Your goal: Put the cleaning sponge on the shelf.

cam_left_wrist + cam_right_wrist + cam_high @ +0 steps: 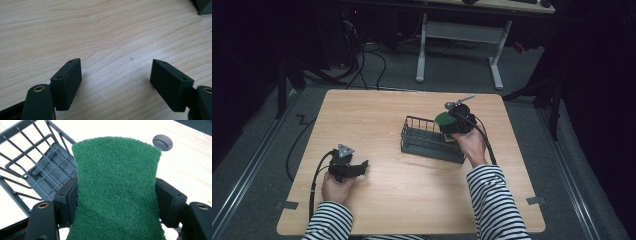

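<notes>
A green scouring sponge (116, 187) is squeezed between the black jaws of my right gripper (116, 202), its sides pinched in where the pads press. From above, that right gripper (451, 126) holds the sponge (443, 120) over the right end of a dark wire basket (424, 142). The same basket (37, 167) lies below and to the left of the sponge in the right gripper view. My left gripper (362, 165) rests low over the table near the front left. Its jaws stand wide apart above bare wood, so the left gripper (116, 75) is open with nothing between them.
The wooden table (377, 115) has a small grey round cap (162, 142) set in its top beyond the sponge. A dark corner of the basket (203, 6) shows far off in the left gripper view. A white-legged desk (459, 37) stands behind the table.
</notes>
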